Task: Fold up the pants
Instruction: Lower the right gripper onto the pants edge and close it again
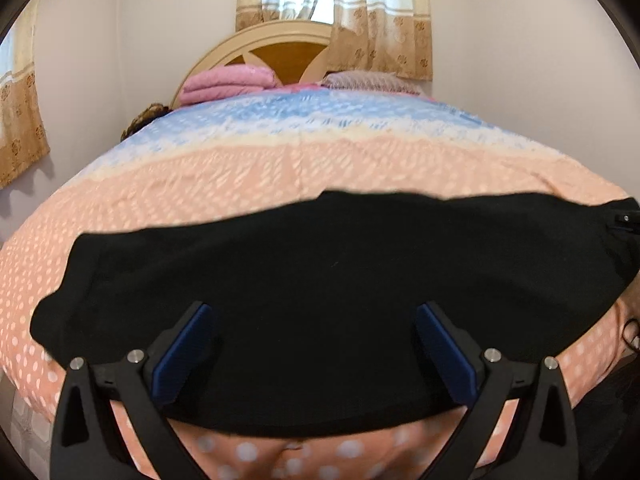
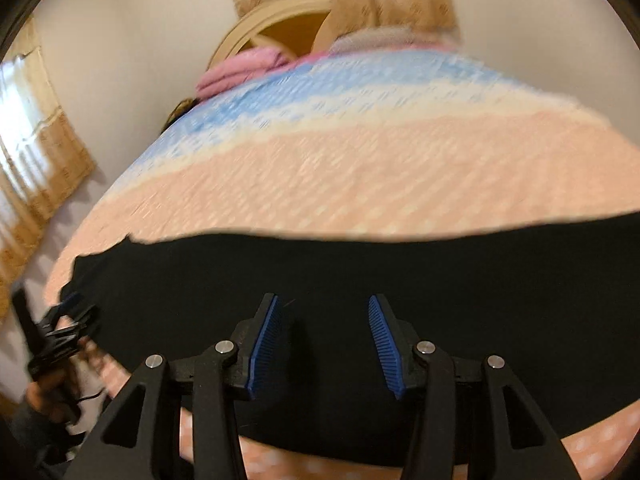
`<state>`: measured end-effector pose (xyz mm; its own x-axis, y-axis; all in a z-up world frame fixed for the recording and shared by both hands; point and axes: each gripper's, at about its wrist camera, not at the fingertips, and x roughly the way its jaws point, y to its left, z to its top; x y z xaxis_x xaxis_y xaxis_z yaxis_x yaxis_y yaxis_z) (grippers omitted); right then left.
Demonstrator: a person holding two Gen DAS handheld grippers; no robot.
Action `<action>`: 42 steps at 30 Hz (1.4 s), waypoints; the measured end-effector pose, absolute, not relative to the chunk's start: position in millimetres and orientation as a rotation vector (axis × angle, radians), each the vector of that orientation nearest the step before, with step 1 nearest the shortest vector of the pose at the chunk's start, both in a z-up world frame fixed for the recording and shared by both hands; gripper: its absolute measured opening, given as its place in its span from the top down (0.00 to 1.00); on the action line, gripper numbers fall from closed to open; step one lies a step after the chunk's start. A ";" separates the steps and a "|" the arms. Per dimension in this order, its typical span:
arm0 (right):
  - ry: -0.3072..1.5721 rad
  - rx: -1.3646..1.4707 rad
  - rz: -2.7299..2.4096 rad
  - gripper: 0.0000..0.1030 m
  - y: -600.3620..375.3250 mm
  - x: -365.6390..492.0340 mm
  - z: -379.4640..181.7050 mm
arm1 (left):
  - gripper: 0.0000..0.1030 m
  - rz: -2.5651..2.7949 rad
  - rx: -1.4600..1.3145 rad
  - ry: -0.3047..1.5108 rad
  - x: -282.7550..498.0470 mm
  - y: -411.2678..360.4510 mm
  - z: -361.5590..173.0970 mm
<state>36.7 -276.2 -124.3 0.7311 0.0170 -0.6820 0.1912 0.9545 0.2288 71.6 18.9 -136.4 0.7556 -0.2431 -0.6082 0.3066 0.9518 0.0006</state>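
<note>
Black pants (image 1: 320,280) lie folded lengthwise, folds lost in darkness; left gripper (image 1: 314,312) and right gripper (image 2: 324,304) hover parted, empty.

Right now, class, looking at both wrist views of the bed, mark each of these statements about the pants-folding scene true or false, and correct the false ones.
1. The black pants lie across the near part of the bed. True.
2. The left tongs are clamped on a fold of cloth. False: their jaws stand wide apart above the pants, gripping nothing.
3. The bedspread is plain white. False: it is peach with pale dots, turning blue toward the headboard.
4. A folded pink blanket sits at the head of the bed. True.
5. The right tongs are open, with nothing between the blue pads. True.
</note>
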 end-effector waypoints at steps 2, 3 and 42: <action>0.757 0.318 -0.153 0.49 -294.3 36.4 -124.6 | 0.00 -0.316 0.122 0.649 72.6 7.2 -136.1; 0.765 0.323 -0.196 0.48 -304.6 36.4 -127.1 | 0.00 -0.317 0.144 0.657 74.6 -0.6 -139.0; 0.567 0.594 -0.342 0.64 -455.1 -93.3 -126.5 | 0.00 -0.353 0.124 0.660 67.8 -22.8 -152.5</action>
<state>-93.3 -455.1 -126.5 0.7951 -0.1408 -0.5899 0.4557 0.7805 0.4279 67.8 -22.8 -152.5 0.7331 -0.2806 -0.6195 0.3589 0.9334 0.0019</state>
